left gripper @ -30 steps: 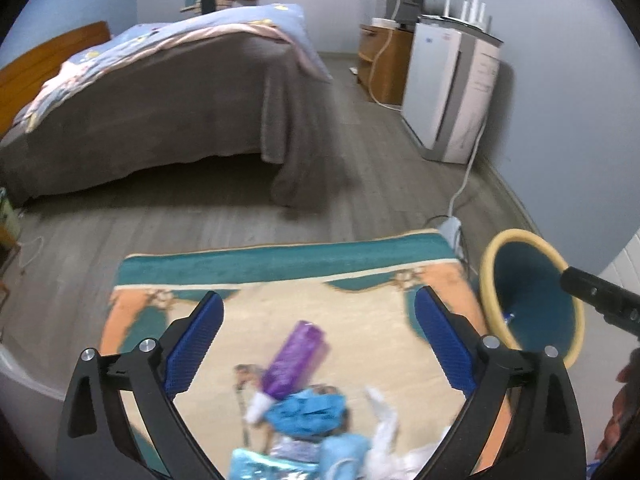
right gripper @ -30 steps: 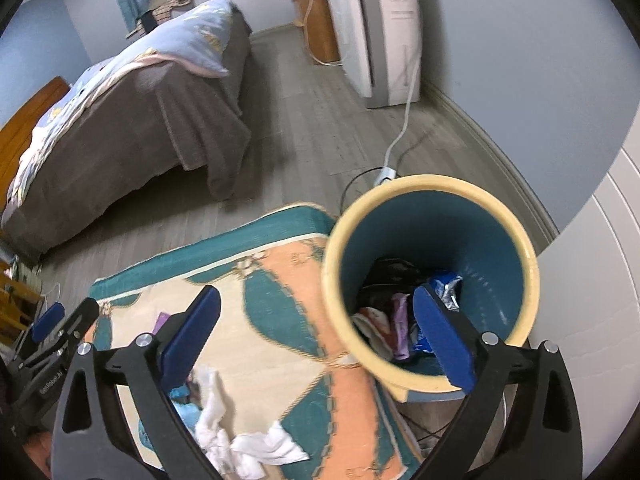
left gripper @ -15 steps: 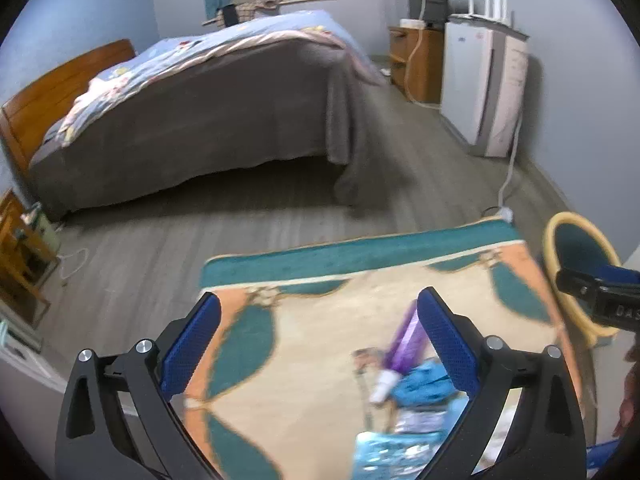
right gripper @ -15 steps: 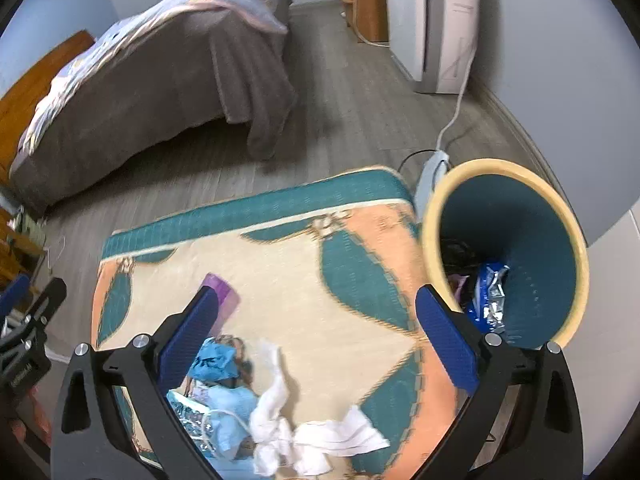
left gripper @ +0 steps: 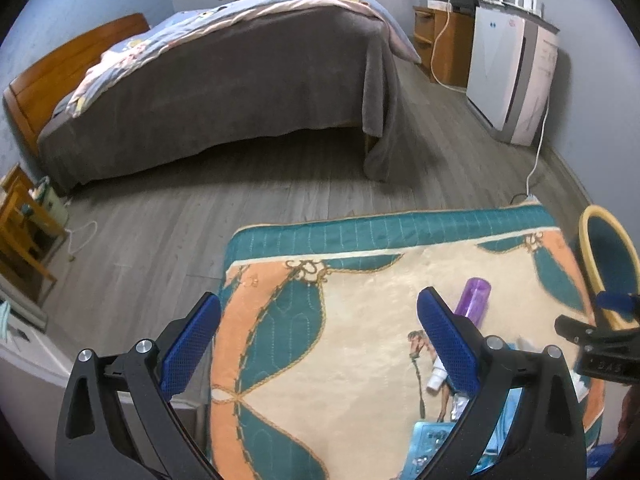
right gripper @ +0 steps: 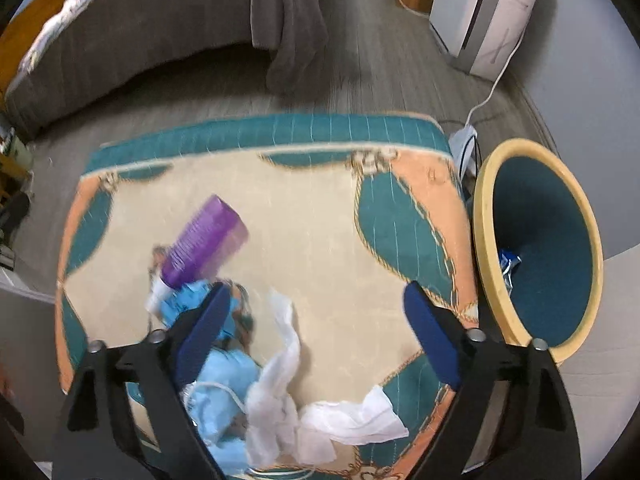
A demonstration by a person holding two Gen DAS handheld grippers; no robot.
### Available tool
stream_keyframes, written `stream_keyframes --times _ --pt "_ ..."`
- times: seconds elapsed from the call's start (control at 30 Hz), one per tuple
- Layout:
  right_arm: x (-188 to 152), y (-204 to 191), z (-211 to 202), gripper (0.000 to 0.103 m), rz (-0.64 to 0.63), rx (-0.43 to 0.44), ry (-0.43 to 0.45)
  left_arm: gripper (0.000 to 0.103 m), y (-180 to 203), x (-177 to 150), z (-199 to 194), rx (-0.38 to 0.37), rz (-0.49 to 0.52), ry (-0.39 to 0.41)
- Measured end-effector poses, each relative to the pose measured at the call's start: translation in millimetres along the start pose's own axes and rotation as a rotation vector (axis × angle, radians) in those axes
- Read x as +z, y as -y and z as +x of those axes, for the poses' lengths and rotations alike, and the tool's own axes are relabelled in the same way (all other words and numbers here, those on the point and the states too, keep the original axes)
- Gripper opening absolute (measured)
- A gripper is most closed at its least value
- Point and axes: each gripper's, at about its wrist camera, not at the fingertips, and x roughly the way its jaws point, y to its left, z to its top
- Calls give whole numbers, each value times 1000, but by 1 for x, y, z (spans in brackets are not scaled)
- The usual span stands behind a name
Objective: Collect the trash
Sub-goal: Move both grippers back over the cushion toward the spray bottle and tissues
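My right tool point(right gripper: 316, 330) is fully open and empty, touching nothing; over the last second it has swung off the bin point(right gripper: 486, 240) and now hangs over the trash pile on the rug point(right gripper: 320, 208), so I judge the drop finished and the next pick beginning. My left tool point(left gripper: 318, 338), equally wide and empty, has drifted left off the pile. Remaining trash: purple bottle point(right gripper: 204, 240), blue masks point(right gripper: 224, 376) and white tissue point(right gripper: 280, 392), near the bin.

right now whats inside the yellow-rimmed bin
In the right wrist view, the bin shows a crumpled blue-and-white wrapper against its near wall. The rim hides the rest of the bottom.
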Motion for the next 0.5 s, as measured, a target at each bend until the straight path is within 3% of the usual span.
stream_keyframes --times 0.17,0.4,0.5 --pt "-8 -2 20 55 8 28 -86 97 4 -2 3 -18 15 -18" --pt "-17 -13 42 4 -26 66 -192 97 14 -7 7 -22 68 -32" --pt "-12 -12 36 1 -25 100 -164 97 19 -8 9 -31 81 -40"
